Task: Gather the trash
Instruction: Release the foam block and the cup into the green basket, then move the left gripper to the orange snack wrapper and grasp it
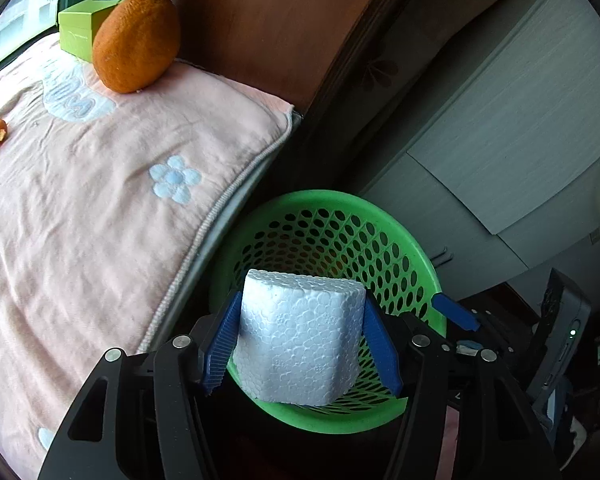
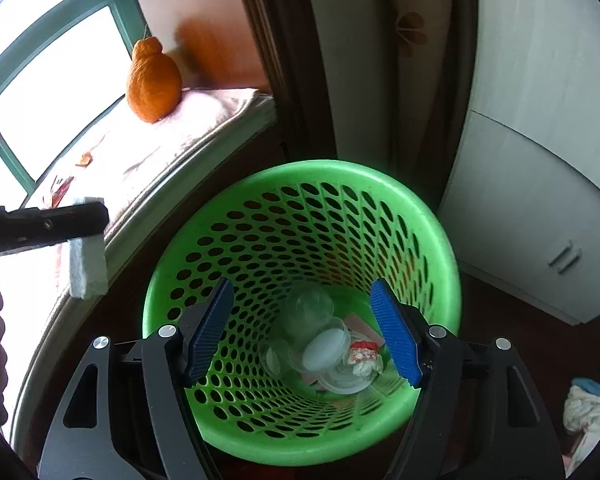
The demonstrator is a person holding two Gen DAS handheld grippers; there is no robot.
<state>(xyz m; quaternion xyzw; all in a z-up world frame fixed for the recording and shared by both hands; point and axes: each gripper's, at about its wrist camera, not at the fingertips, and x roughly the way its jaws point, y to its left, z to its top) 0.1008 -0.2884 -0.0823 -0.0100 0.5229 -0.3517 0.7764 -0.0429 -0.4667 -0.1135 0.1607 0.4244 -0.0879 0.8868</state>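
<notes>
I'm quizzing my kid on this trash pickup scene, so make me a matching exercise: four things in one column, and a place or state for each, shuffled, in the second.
Things:
1. foam block
2. orange fruit
3. clear plastic cup
4. right hand-held gripper

Places or states:
A. lying at the bottom of the green basket
B. open and empty above the basket
C. clamped in the left hand-held gripper
D. sitting on the pink blanket by the window

Pairs: 1-C, 2-D, 3-A, 4-B
</notes>
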